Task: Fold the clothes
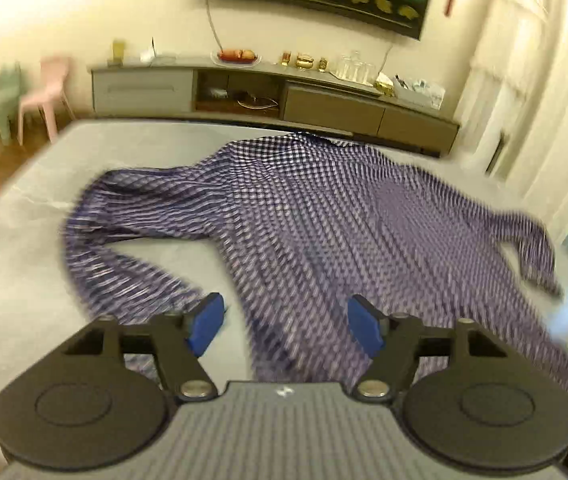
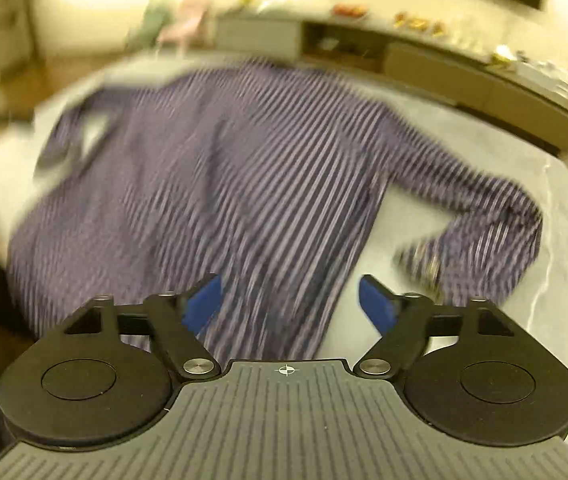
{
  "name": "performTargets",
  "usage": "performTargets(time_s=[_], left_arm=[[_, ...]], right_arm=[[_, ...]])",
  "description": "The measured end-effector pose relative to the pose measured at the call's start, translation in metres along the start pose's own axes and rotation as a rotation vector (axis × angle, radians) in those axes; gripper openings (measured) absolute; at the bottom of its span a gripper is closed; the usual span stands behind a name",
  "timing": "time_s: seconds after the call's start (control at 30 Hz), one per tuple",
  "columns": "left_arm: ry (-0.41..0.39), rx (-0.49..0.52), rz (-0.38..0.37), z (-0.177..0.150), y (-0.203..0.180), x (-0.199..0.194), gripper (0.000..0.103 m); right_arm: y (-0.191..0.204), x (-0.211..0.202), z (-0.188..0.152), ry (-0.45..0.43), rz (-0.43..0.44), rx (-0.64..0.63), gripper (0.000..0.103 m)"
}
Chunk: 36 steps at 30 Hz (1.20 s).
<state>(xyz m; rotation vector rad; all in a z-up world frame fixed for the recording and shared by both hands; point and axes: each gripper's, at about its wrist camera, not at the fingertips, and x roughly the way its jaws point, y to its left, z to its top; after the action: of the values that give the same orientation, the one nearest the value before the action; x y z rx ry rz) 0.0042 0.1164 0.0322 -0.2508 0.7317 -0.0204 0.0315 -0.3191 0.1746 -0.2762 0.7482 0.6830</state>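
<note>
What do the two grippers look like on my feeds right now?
Both match. The left gripper and right gripper each have two blue fingertip pads on black angled link arms with silver pivot bolts, two round black discs at the sides, and a grey ribbed body between them. A small white mark sits on each body's front edge. No cables or sleeves show.

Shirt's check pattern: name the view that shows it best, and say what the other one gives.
Left wrist view. The shirt is sharp enough there to show small checks. In the right wrist view, blur smears the shirt into stripes, though its outline shows.
</note>
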Motion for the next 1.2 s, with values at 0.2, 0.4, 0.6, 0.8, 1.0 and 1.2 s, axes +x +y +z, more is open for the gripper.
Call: performTargets(time_s=[0.2,0.4,0.6,0.8,1.0,1.2], left_arm=[[0.091,-0.241,0.031,0.054,0.033,0.110,0.068],[0.043,-0.345,0.064,0.075,0.062,0.162,0.068],[0.064,-0.302,0.066,0.113,0.078,0.213,0.006],[0.044,-0.285,-0.029,0.133,0.079,0.246,0.008],[0.052,-0.270,0.038,0.122,0.072,0.226,0.030],[0.112,-0.275,-0.072,0.074,0.031,0.158,0.043]], right_arm=[[-0.089,0.076,0.048,-0.072,0.035,0.422,0.077],[-0.155,0.166,0.064,-0.025,-0.052,0.676,0.079],[-0.211,0.225,0.081,-0.053,-0.125,0.764,0.000],[-0.237,0.241,0.098,-0.103,-0.254,0.652,0.000],[-0.244,0.234,0.098,-0.129,-0.226,0.669,0.041],[-0.207,0.178,0.077,-0.062,-0.109,0.806,0.057]])
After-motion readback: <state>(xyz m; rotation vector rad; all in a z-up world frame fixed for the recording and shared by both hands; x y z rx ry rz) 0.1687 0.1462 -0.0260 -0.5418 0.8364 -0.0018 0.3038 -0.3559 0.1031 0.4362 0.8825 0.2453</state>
